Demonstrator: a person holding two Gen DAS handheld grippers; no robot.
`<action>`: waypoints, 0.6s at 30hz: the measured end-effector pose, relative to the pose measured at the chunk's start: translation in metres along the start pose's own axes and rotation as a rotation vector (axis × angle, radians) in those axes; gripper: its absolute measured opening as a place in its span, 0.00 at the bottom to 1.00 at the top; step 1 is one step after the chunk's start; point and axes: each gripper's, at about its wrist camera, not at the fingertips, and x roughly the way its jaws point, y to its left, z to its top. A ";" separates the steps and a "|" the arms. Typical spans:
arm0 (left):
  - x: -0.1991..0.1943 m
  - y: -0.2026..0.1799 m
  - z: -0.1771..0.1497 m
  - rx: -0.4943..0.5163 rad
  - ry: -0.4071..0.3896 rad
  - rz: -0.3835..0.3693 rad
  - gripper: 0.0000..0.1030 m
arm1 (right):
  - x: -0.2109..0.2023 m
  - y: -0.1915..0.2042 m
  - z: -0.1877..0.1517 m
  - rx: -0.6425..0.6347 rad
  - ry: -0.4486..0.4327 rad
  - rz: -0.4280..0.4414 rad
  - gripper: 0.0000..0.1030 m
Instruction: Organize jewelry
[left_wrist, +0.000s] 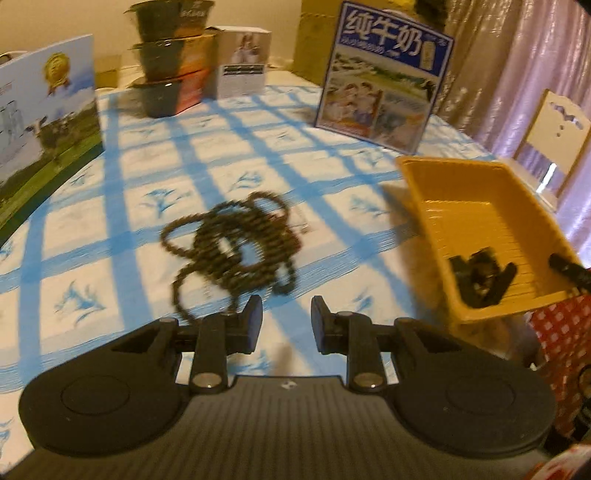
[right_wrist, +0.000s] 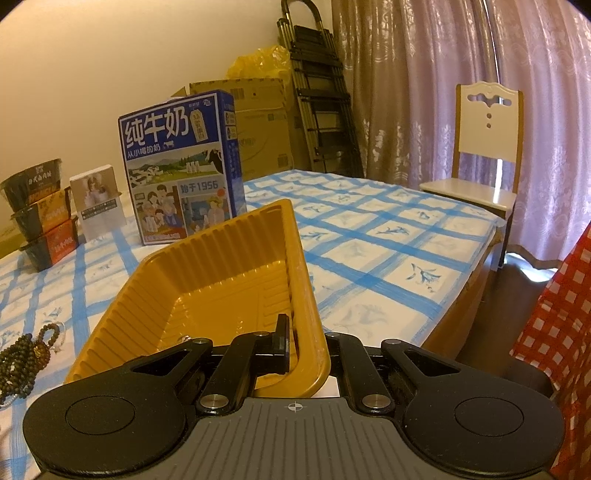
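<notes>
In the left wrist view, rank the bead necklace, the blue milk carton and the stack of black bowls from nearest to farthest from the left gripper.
From the left gripper:
1. Bead necklace, lying on the tablecloth just ahead, slightly left.
2. Blue milk carton, standing far across the table, to the right.
3. Stack of black bowls, at the far edge, to the left; only a little beyond the carton.

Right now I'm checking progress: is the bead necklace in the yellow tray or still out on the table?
Out. The bead necklace lies heaped on the checked tablecloth, beside the yellow tray.
</notes>
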 end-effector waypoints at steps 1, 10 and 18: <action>0.001 0.000 -0.001 0.007 0.002 0.003 0.24 | 0.000 0.000 -0.001 0.000 0.001 -0.001 0.07; 0.018 -0.019 0.001 0.097 -0.024 -0.037 0.24 | 0.001 -0.001 -0.003 0.000 -0.006 -0.014 0.07; 0.044 -0.029 0.015 0.149 -0.052 -0.050 0.24 | 0.002 -0.001 -0.004 0.000 -0.050 -0.039 0.06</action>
